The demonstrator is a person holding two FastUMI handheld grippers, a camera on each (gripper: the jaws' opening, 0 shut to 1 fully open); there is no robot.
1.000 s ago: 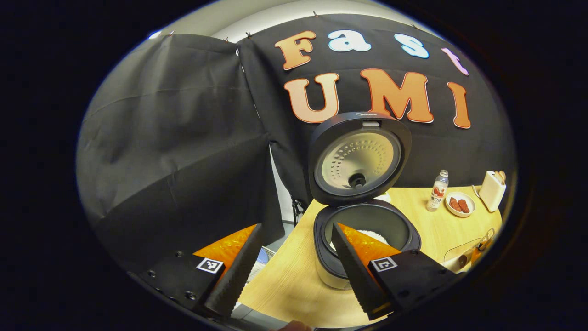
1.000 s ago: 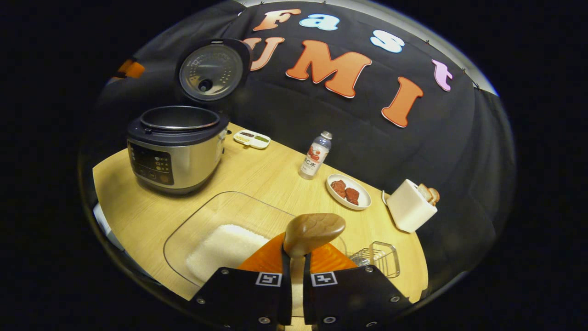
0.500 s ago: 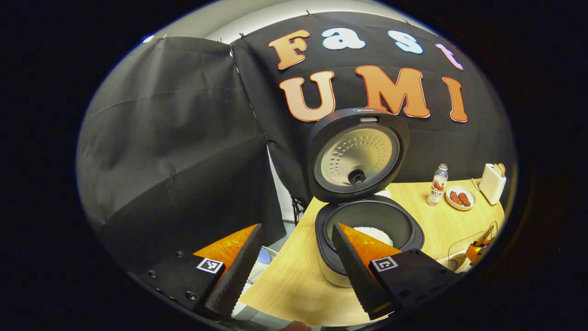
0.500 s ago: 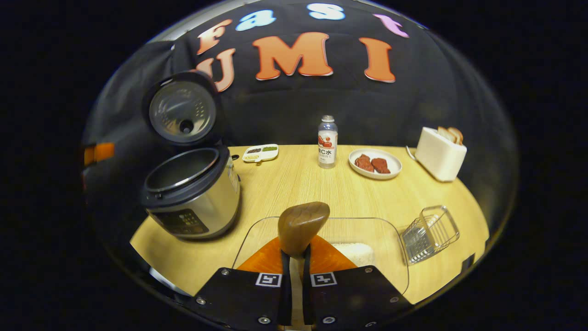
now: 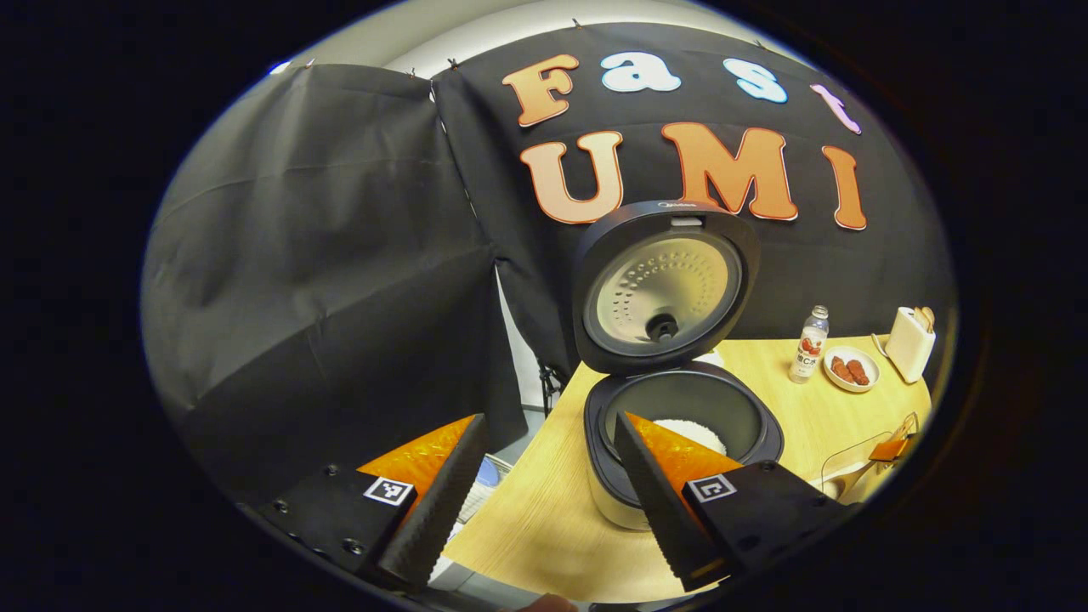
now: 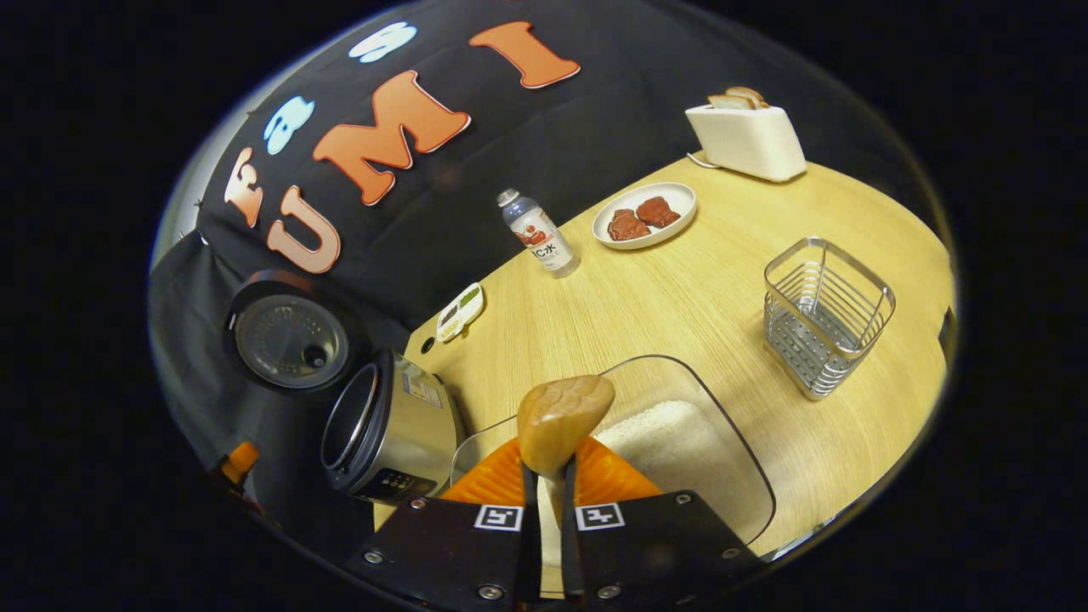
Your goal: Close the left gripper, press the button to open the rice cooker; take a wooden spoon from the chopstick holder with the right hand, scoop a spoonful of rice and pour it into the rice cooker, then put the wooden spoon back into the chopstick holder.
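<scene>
The rice cooker [image 5: 680, 442] stands with its lid [image 5: 663, 289] raised upright, and white rice [image 5: 690, 432] lies in its pot. My left gripper [image 5: 544, 484] hangs open in front of it with nothing between its fingers. In the right gripper view the cooker [image 6: 387, 429] sits at the lower left. My right gripper [image 6: 548, 510] is shut on the wooden spoon [image 6: 563, 416], whose bowl sticks up above the glass dish of rice [image 6: 671, 438]. The wire chopstick holder [image 6: 823, 314] stands to the right on the table, nothing showing inside it.
On the wooden table [image 6: 680, 297] stand a drink bottle [image 6: 537, 234], a plate of red meat [image 6: 644, 214], a white toaster with bread [image 6: 748, 136] and a small white dish [image 6: 461, 311]. The table's front edge runs close below the glass dish.
My right gripper has rolled and swung with the spoon, so the chopstick holder now sits nearer and higher on the right. The left gripper has barely moved.
</scene>
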